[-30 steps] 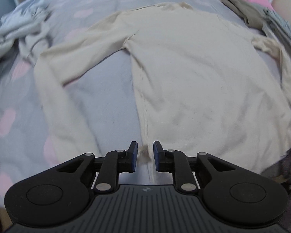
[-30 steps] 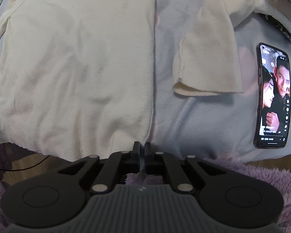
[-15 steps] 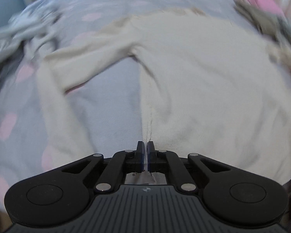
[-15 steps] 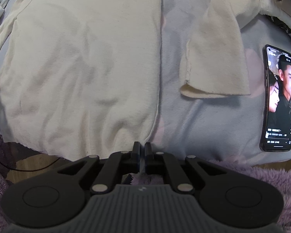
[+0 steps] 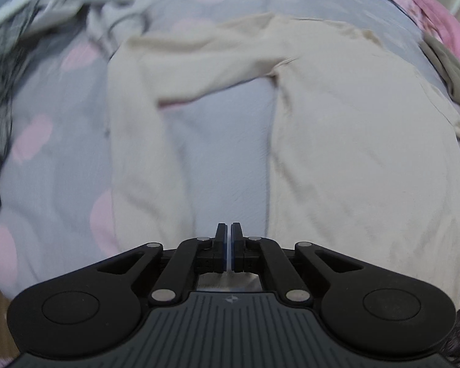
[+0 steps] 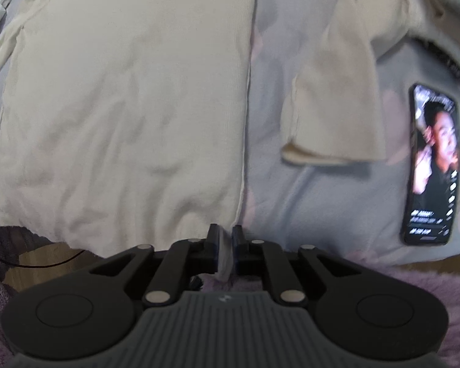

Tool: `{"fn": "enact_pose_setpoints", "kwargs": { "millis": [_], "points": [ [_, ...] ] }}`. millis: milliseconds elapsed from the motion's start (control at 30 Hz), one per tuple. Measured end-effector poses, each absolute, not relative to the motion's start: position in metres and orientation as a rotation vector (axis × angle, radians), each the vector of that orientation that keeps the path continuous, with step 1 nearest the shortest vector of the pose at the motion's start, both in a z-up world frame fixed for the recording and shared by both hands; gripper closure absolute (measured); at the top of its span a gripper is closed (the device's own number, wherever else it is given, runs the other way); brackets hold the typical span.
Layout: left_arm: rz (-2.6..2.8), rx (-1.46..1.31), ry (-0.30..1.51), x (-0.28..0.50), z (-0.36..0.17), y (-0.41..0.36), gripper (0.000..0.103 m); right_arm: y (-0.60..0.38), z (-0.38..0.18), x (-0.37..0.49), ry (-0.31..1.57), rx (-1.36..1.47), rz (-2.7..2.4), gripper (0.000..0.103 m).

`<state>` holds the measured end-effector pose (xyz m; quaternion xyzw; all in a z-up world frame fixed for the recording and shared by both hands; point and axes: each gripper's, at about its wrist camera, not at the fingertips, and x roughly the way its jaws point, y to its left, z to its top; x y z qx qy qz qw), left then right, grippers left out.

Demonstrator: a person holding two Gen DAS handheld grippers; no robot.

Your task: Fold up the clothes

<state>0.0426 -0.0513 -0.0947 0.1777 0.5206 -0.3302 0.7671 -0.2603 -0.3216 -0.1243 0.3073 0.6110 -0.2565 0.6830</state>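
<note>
Sweater (image 6: 122,107) lay flat near the bed's (image 5: 224,141) front edge. Right gripper (image 6: 225,239) pinched its hem corner; left gripper (image 5: 229,239) was closed, seemingly empty. One-sided pulling could skew it.

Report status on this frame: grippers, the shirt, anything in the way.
Left gripper shut, no cloth visible between its fingers. Right gripper shut on shirt hem corner. Shirt flat on bed. Phone lying beside right sleeve.

A lit phone (image 6: 432,165) lies on the grey bedsheet with pink spots (image 6: 322,202), near the sheet's lower edge.
</note>
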Motion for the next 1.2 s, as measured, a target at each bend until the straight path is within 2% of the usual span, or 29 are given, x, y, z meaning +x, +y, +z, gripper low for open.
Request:
{"fn": "enact_pose_setpoints", "kwargs": {
  "millis": [33,67,233,367,433,633,667,700,733,867,1000,1200],
  "points": [
    [-0.732,0.403,1.103,0.043,-0.092,-0.058,0.103,-0.323,-0.117,-0.259,1.354,0.669,-0.583,0.075],
    [-0.748,0.422,1.074,0.044,-0.089,-0.066,0.103,-0.326,-0.109,-0.258,1.336,0.644,-0.59,0.075],
    [-0.821,0.526,0.923,0.043,-0.081,-0.103,0.087,-0.348,-0.084,-0.243,1.265,0.586,-0.622,0.074],
    [-0.874,0.541,0.894,0.048,-0.093,-0.13,0.081,-0.366,-0.082,-0.221,1.22,0.595,-0.636,0.072],
    [-0.891,0.549,0.882,0.048,-0.1,-0.139,0.078,-0.394,-0.096,-0.235,1.194,0.608,-0.647,0.072],
    [-0.885,0.582,0.892,0.053,-0.118,-0.153,0.079,-0.395,-0.108,-0.223,1.107,0.629,-0.644,0.071],
    [-0.889,0.573,0.908,0.055,-0.12,-0.155,0.085,-0.389,-0.112,-0.224,1.102,0.625,-0.653,0.071],
    [-0.889,0.562,0.928,0.057,-0.122,-0.157,0.098,-0.387,-0.112,-0.225,1.1,0.624,-0.669,0.071],
    [-0.885,0.548,0.945,0.059,-0.122,-0.158,0.099,-0.385,-0.115,-0.227,1.1,0.626,-0.684,0.071],
    [-0.828,0.409,0.982,0.069,-0.108,-0.146,0.1,-0.388,-0.133,-0.238,1.099,0.653,-0.732,0.071],
    [-0.739,0.235,1.12,0.102,-0.114,-0.122,0.1,-0.399,-0.134,-0.248,1.074,0.659,-0.774,0.071],
    [-0.754,0.235,1.122,0.103,-0.117,-0.129,0.097,-0.419,-0.127,-0.26,0.971,0.728,-0.807,0.072]
  ]
}}
